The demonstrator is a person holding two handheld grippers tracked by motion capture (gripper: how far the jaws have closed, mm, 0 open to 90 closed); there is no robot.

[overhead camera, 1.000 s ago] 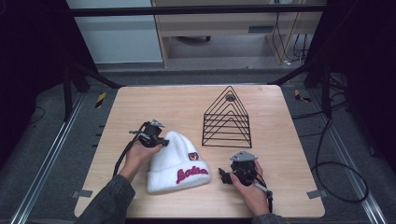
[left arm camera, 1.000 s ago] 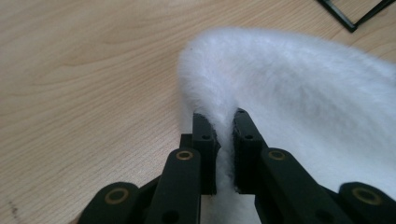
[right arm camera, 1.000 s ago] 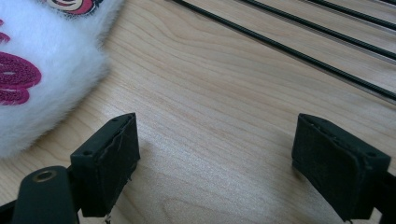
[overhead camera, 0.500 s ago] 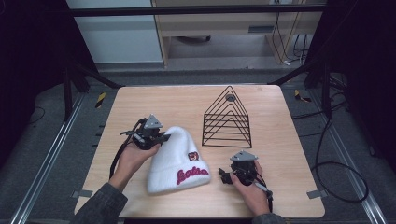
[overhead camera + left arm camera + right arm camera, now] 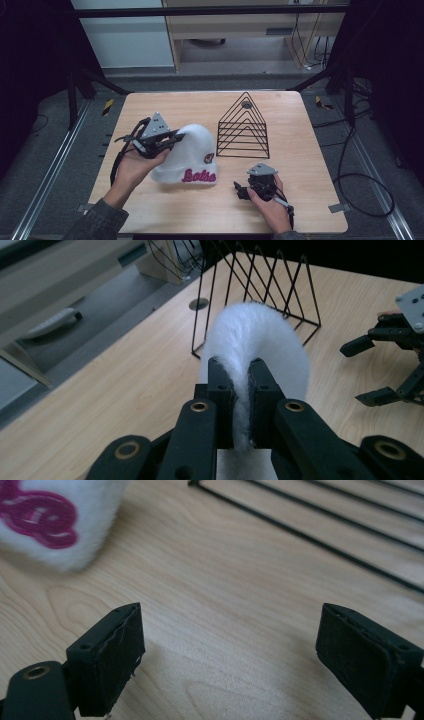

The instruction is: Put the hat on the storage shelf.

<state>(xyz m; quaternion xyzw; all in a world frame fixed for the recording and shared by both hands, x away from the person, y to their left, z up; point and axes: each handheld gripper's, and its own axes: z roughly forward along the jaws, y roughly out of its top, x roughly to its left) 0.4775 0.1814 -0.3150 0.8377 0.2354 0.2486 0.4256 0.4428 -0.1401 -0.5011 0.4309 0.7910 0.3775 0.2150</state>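
Wooden table (image 5: 165,107) fills the centre of the high view. Black wire rack (image 5: 243,127), triangular, stands upright at centre right. White fleece beanie (image 5: 192,155) with magenta lettering lies just left of the rack at frame centre, its crown raised toward the left. Left gripper (image 5: 167,140), left of centre, has its jaws pinched onto a fold of the beanie's crown; in the left gripper view white fabric is sandwiched between both pads. Right gripper (image 5: 241,190), lower centre, sits low over the tabletop, jaws spread wide, nothing between them, apart from the beanie's brim.
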